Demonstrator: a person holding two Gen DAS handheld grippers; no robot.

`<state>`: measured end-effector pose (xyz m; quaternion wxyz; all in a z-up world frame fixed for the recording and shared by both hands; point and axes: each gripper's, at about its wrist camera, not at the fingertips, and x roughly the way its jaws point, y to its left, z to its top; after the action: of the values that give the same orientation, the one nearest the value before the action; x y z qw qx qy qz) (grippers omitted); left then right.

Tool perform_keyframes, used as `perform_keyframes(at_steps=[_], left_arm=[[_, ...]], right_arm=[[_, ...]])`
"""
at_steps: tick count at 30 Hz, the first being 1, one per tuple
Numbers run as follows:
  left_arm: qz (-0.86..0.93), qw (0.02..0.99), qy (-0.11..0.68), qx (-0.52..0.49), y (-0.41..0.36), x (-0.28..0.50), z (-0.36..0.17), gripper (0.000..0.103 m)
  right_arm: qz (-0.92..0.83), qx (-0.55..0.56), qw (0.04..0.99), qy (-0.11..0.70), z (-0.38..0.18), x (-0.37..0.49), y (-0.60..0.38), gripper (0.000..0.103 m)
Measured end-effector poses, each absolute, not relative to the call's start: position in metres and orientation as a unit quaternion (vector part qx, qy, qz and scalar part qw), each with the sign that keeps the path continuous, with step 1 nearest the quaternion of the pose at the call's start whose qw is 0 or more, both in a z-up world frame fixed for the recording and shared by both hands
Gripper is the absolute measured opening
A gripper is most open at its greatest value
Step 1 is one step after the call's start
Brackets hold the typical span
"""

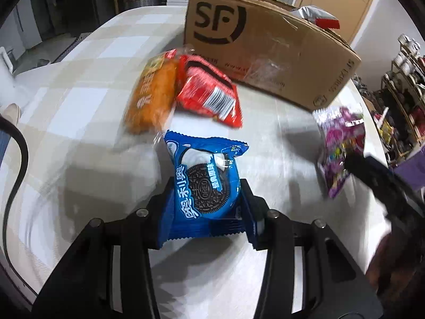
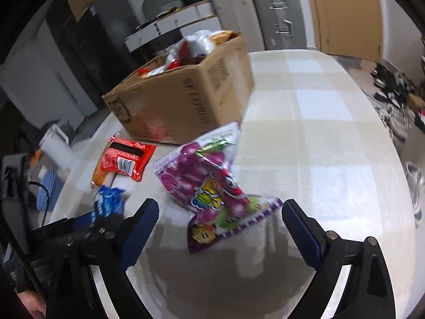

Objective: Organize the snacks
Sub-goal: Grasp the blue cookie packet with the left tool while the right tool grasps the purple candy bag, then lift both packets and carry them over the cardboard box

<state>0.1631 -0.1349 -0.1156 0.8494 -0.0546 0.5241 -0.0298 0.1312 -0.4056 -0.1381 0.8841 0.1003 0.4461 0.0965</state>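
Observation:
A blue Oreo packet (image 1: 204, 183) stands between the fingers of my left gripper (image 1: 208, 199), which is shut on its sides. The same packet (image 2: 109, 199) shows at the left of the right wrist view. A purple candy bag (image 2: 209, 183) lies tilted between the fingertips of my right gripper (image 2: 220, 203); the jaws stand wide and neither pad touches it. In the left wrist view this bag (image 1: 342, 148) is at the right. Behind, an orange packet (image 1: 151, 93) and a red packet (image 1: 209, 90) lie in front of a cardboard box (image 1: 265, 53).
The box (image 2: 186, 101) holds several snack bags that poke above its rim. The round table (image 2: 318, 133) wears a checked cloth and its edge curves close on the right. Suitcases (image 2: 279, 13) and a door stand behind, with shoes on the floor at the right.

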Motion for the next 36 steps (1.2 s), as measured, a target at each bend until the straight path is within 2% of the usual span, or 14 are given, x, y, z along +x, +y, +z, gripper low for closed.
perform_keyframes(at_steps=[9, 11, 14, 18, 20, 31, 36], left_arm=[[-0.069, 0.843, 0.529, -0.076, -0.091, 0.131, -0.113, 0.041], [-0.076, 0.841, 0.529, -0.083, -0.085, 0.131, -0.114, 0.041], [-0.085, 0.839, 0.53, -0.087, -0.083, 0.127, -0.116, 0.041], [-0.098, 0.834, 0.533, -0.101, -0.075, 0.126, -0.116, 0.041], [-0.103, 0.834, 0.533, -0.099, -0.073, 0.134, -0.12, 0.041], [-0.129, 0.839, 0.517, -0.112, -0.062, 0.126, -0.107, 0.041], [-0.13, 0.848, 0.502, -0.114, -0.053, 0.12, -0.097, 0.041]], right_arm=[[0.055, -0.044, 0.862, 0.502, -0.16, 0.158, -0.363, 0.093], [0.057, -0.038, 0.865, 0.497, -0.158, 0.157, -0.362, 0.081], [0.057, -0.039, 0.864, 0.498, -0.154, 0.155, -0.36, 0.068], [0.053, -0.032, 0.869, 0.492, -0.153, 0.146, -0.359, 0.061], [0.054, -0.022, 0.871, 0.488, -0.151, 0.139, -0.358, 0.054], [0.092, 0.085, 0.877, 0.464, -0.14, 0.085, -0.357, 0.05], [0.111, 0.079, 0.889, 0.438, -0.124, 0.051, -0.333, 0.05]])
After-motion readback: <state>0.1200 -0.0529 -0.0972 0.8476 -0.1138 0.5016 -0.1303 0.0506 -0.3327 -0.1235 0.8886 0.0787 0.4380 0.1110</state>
